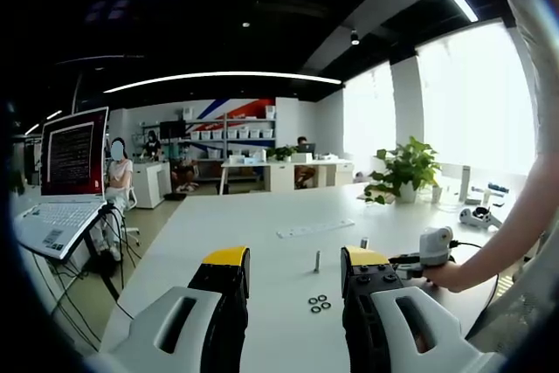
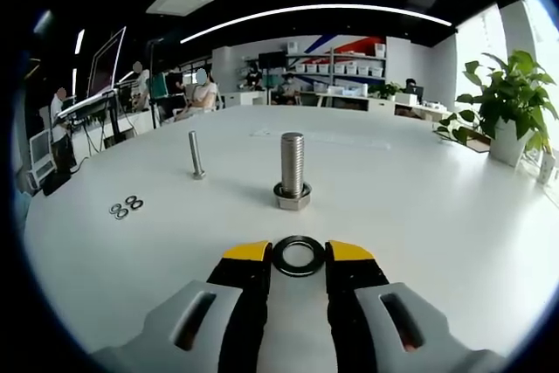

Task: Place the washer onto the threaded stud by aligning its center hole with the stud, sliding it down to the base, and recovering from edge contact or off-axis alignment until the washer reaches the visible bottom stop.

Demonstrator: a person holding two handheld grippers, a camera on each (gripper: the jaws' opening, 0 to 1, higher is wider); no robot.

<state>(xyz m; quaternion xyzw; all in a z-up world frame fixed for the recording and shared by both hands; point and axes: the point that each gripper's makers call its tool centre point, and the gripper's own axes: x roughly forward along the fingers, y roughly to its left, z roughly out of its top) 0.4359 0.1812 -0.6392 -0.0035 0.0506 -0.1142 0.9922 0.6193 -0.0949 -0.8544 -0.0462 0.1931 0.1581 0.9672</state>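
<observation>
**Washer held flat before the threaded stud; left gripper idle**

Right gripper (image 2: 298,255): jaws clenched on a dark washer (image 2: 298,255), pinched by its rim between the yellow tips, lying flat, hole facing up. The washer sits just short of the stud, not over it.

Threaded stud (image 2: 292,166): upright on the white table (image 2: 419,207), hex base at the bottom, directly ahead of the washer in the right gripper view. Seen also in the left gripper view (image 1: 364,242).

Thin bolt (image 2: 196,155): upright, left of and beyond the stud, well apart from it.

Spare washers (image 2: 126,207): three small rings clustered flat on the table, far left.

Left gripper (image 1: 295,270): released, jaws wide apart, grasping nothing, raised above the table.

Potted plant (image 2: 511,102): right edge of the table.

Laptop (image 1: 63,183): open, on a stand at the left.
</observation>
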